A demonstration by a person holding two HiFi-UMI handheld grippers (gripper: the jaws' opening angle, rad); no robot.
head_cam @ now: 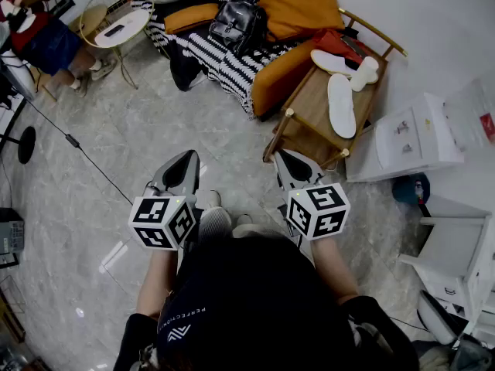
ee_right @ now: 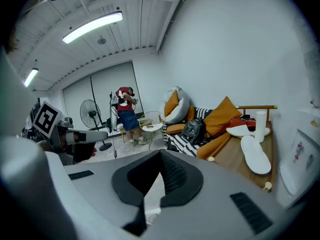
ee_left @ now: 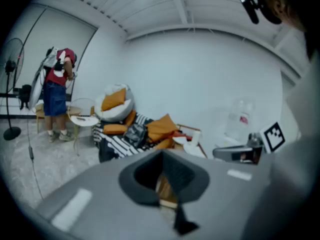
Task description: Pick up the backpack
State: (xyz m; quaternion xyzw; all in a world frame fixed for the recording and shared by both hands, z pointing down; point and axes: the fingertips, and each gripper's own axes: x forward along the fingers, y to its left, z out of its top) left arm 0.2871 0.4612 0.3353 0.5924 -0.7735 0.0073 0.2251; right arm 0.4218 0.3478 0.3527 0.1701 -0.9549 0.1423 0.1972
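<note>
The backpack point(head_cam: 237, 23) is black and glossy with a front pocket. It stands upright on the far sofa's striped cover point(head_cam: 220, 62), between orange cushions point(head_cam: 298, 10), well apart from both tools. The left tool point(head_cam: 188, 158) and the right tool point(head_cam: 281, 156) are both closed tight on nothing, side by side over the floor. The right gripper view shows a person point(ee_right: 127, 109) in a red top at full height, but the head view's top-left corner cuts that person off. In the left gripper view the backpack is small and blurred, and its straps cannot be made out.
</note>
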